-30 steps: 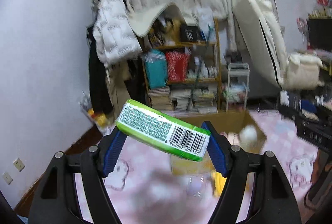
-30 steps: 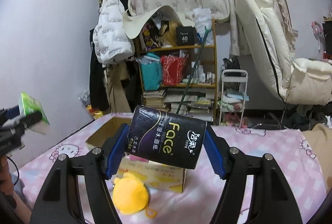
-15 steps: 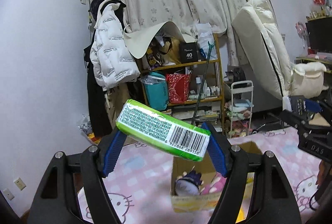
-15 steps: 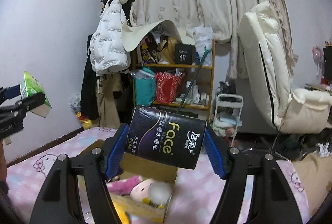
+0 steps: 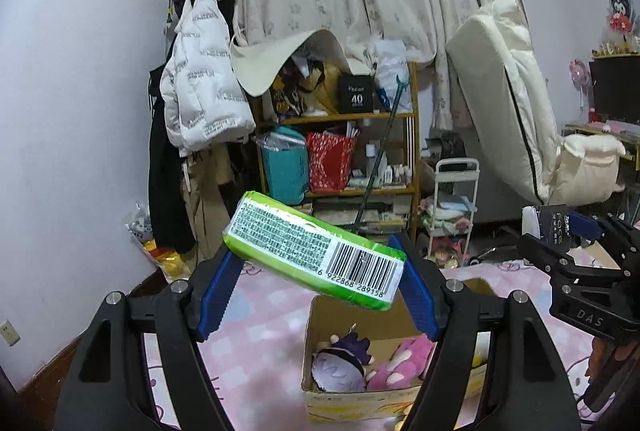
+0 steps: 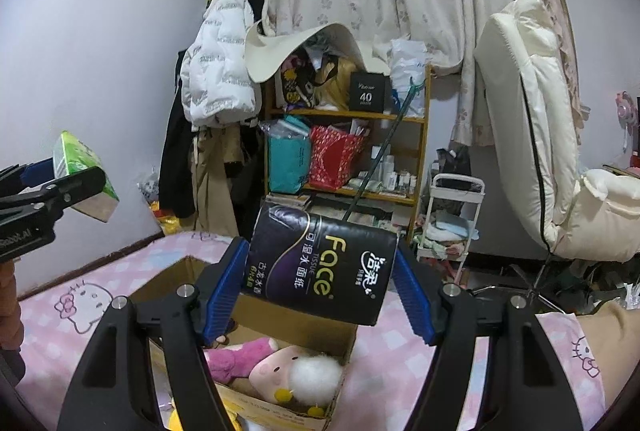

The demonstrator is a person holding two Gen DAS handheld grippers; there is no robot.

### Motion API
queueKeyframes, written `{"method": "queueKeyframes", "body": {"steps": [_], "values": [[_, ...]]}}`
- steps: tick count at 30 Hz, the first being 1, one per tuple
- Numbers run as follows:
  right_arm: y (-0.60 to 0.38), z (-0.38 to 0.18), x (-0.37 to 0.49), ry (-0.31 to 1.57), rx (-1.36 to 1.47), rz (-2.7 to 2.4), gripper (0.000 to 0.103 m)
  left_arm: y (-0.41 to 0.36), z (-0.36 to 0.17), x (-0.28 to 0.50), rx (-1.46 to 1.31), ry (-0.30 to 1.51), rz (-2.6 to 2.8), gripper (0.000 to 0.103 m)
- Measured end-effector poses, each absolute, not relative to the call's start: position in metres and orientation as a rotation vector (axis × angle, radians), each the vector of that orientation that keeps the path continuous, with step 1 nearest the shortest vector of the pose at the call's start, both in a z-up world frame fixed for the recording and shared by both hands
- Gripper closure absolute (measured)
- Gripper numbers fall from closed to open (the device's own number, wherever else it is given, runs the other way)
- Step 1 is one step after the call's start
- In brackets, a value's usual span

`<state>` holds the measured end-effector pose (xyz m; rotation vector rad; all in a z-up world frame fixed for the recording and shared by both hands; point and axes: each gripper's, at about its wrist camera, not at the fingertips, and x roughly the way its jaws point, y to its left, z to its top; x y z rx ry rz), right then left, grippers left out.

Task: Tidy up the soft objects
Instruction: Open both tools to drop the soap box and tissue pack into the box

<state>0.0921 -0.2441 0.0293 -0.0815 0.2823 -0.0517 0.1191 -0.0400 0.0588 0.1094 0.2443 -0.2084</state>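
My left gripper point(image 5: 316, 287) is shut on a green tissue pack point(image 5: 312, 251) with a barcode, held in the air above and left of an open cardboard box point(image 5: 360, 397). The box holds a purple plush point(image 5: 340, 363) and a pink plush point(image 5: 400, 363). My right gripper point(image 6: 320, 283) is shut on a black tissue pack point(image 6: 320, 267) marked "Face", held above the same box point(image 6: 280, 403), which shows a pink plush point(image 6: 240, 351) and a pig plush with a white pom point(image 6: 304, 375). The left gripper with the green pack point(image 6: 80, 167) shows at the left of the right wrist view.
The box stands on a bed with a pink Hello Kitty sheet point(image 6: 80, 295). Behind it are a cluttered wooden shelf point(image 5: 340, 151), hanging coats point(image 5: 204, 103), a small white cart point(image 5: 452, 207) and a cream recliner point(image 6: 540, 151). A yellow plush point(image 6: 176, 423) lies by the box front.
Both grippers have tilted upward and shifted, each keeping its pack. The box now sits lower and closer under them, with its plush toys in clear view.
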Motion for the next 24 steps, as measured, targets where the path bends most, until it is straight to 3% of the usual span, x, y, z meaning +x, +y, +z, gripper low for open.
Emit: {"method": "queueKeyframes", "body": {"steps": [24], "values": [[-0.264, -0.035, 0.133, 0.47, 0.083, 0.048, 0.028, -0.073, -0.021, 0.17, 0.18, 0.48, -0.278, 0.029]]}}
